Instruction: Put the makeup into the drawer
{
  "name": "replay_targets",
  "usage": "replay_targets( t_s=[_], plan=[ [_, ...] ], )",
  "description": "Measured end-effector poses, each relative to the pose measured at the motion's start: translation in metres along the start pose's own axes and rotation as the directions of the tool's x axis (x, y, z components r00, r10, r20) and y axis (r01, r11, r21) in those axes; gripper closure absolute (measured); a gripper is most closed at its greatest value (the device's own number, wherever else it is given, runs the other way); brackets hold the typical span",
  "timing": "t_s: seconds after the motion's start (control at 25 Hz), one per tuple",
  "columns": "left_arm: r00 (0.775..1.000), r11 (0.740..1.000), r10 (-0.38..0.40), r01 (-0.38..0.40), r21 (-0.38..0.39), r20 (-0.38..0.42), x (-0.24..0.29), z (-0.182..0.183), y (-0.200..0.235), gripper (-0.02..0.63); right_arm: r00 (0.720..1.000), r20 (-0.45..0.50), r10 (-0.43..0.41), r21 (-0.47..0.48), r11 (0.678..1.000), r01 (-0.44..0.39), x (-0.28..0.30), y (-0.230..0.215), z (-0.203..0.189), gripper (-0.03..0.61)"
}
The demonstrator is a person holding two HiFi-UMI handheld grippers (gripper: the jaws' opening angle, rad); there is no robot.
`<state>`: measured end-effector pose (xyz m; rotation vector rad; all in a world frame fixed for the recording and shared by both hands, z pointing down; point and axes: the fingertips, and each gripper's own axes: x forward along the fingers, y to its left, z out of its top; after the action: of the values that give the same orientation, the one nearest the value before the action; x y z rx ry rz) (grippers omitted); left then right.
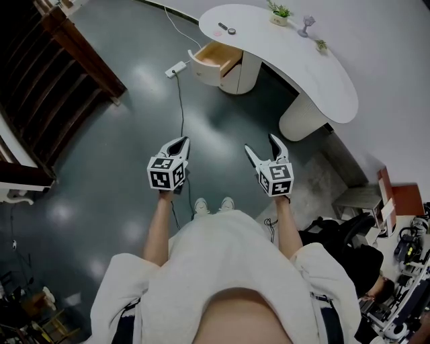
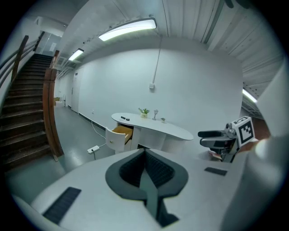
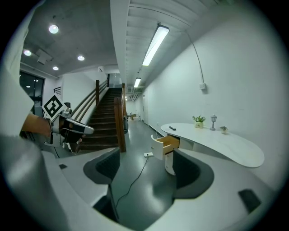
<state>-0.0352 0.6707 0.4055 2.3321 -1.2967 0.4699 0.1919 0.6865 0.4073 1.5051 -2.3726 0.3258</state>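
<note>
The makeup [image 1: 232,31], lying on the far desk [image 1: 322,80] above the open drawer [image 1: 216,59], is judged light, hard and slippery, best pinched across its sides. The left gripper [image 1: 180,142] is held closed, the right gripper [image 1: 260,143] spread wide, both empty.

Person standing on a dark glossy floor [image 1: 121,134], white shoes [image 1: 201,205] just below the grippers; left gripper [image 1: 182,142] held out with jaws together; right gripper [image 1: 260,144] beside it, jaws apart; both well short of the desk. Far right: curved white desk [image 1: 302,67]; wooden drawer [image 1: 216,59] standing open at its left end; two small makeup items [image 1: 227,29] on the top just behind the drawer; potted plant [image 1: 279,13] further right. Power strip [image 1: 177,68] on the floor left of the drawer, its cable [image 1: 181,107] running nearer. Dark wooden staircase [image 1: 60,80] at left.
</note>
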Motion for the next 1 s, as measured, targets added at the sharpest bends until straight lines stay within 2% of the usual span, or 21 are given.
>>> replay_targets(
  t_s=[0.28, 0.44, 0.68, 1.0],
  plan=[
    [1.0, 1.0, 0.021, -0.021, -0.016, -0.007, 0.024, -0.002, -0.019, 0.603, 1.0, -0.001, 0.017, -0.018, 1.0, -0.017, 0.005, -0.033, -0.003, 0.245],
    [0.999, 0.999, 0.029, -0.029, -0.024, -0.015, 0.043, 0.002, -0.013, 0.603, 1.0, -0.007, 0.02, -0.021, 1.0, -0.02, 0.023, -0.048, 0.0, 0.247],
    [1.0, 0.999, 0.028, -0.029, -0.034, -0.013, 0.082, 0.022, 0.013, 0.603, 0.999, -0.025, 0.024, -0.027, 0.999, -0.025, 0.072, -0.069, 0.011, 0.27],
    [1.0, 0.999, -0.013, 0.013, -0.053, -0.016, 0.162, 0.067, 0.081, 0.603, 0.999, -0.044, -0.005, -0.042, 0.999, 0.003, 0.173, -0.097, 0.047, 0.275]
  ],
)
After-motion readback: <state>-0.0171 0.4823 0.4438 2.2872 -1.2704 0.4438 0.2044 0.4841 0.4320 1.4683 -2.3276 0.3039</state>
